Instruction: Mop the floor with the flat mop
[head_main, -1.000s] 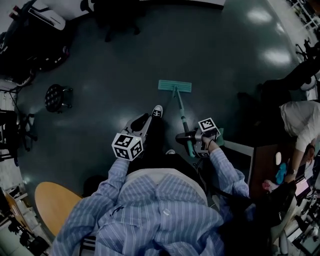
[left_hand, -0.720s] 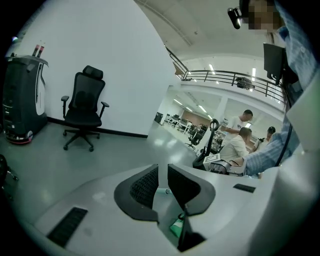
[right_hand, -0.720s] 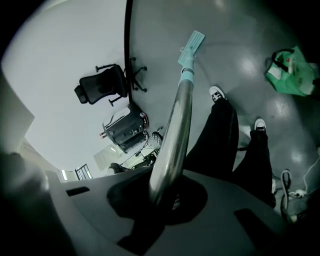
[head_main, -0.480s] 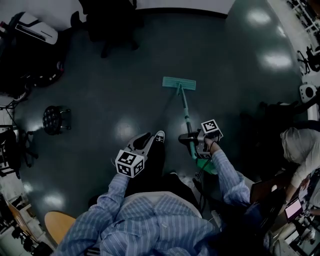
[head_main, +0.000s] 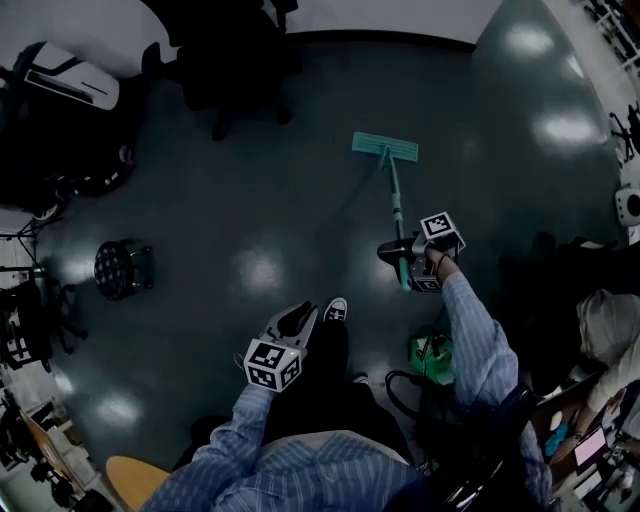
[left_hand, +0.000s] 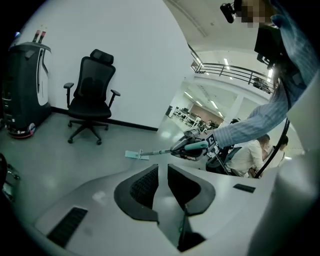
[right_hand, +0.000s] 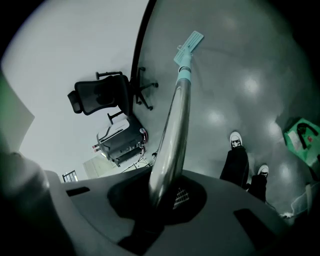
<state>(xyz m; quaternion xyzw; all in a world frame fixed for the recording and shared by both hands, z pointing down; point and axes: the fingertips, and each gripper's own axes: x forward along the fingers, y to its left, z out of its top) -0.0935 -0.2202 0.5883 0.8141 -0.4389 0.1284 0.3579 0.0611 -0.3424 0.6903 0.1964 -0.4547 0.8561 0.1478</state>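
Flat mop (head_main: 385, 148): its teal pad lay flat on the dark floor (head_main: 250, 200). The handle slanted back from the pad to the right gripper (head_main: 395, 250), whose jaws were clamped round the metal shaft. The left gripper (head_main: 298, 320) was held well back from the pad, beside the person's shoe (head_main: 336, 309), jaws drawn narrow with nothing between them. A black office chair (left_hand: 92, 95) stood beyond the pad, by the white wall. A green container (head_main: 430, 352) lay further from the pad than the right gripper.
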